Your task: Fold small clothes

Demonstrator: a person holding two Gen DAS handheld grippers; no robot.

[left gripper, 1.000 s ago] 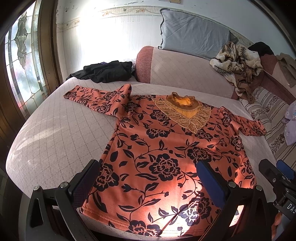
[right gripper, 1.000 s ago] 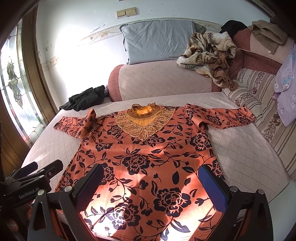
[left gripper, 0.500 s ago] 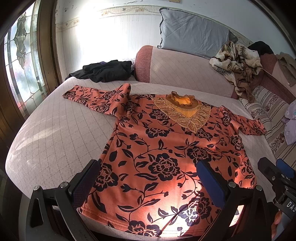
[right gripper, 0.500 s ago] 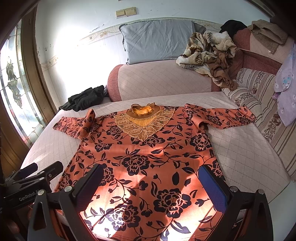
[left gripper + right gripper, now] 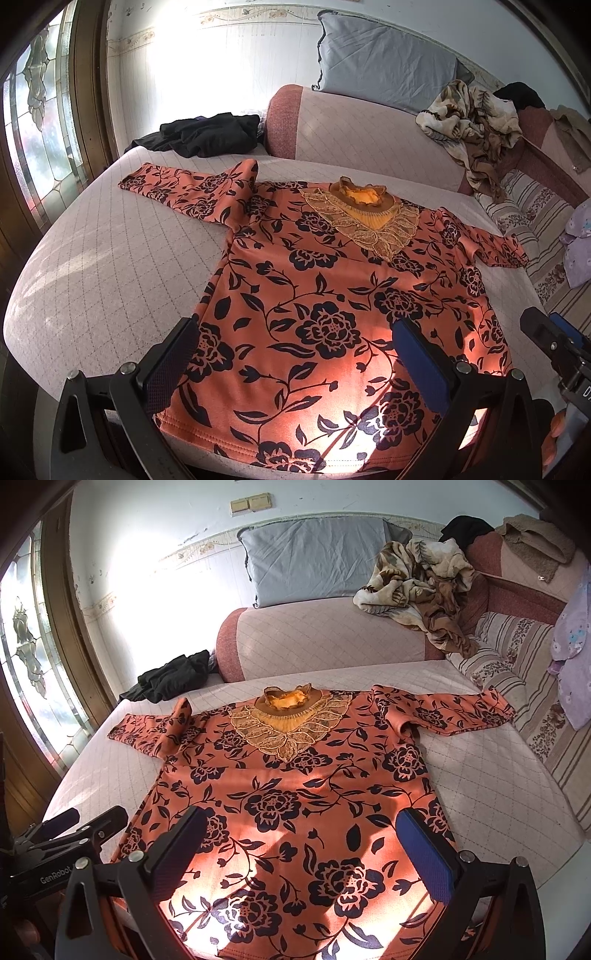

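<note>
Spread flat and face-up on the quilted bed point(image 5: 92, 280), sleeves out, the floral top point(image 5: 332, 295) awaits folding; left gripper point(image 5: 295, 369) and right gripper point(image 5: 303, 853) hover above its hem, jaws wide, holding nothing.

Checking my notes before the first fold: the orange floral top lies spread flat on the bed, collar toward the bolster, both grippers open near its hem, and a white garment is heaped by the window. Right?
One thing is wrong: the garment heaped by the window is black, not white, as the right wrist view shows. The rest holds: the orange floral top lies spread on the bed, collar toward the bolster, with the left gripper and right gripper open near its hem.
</note>
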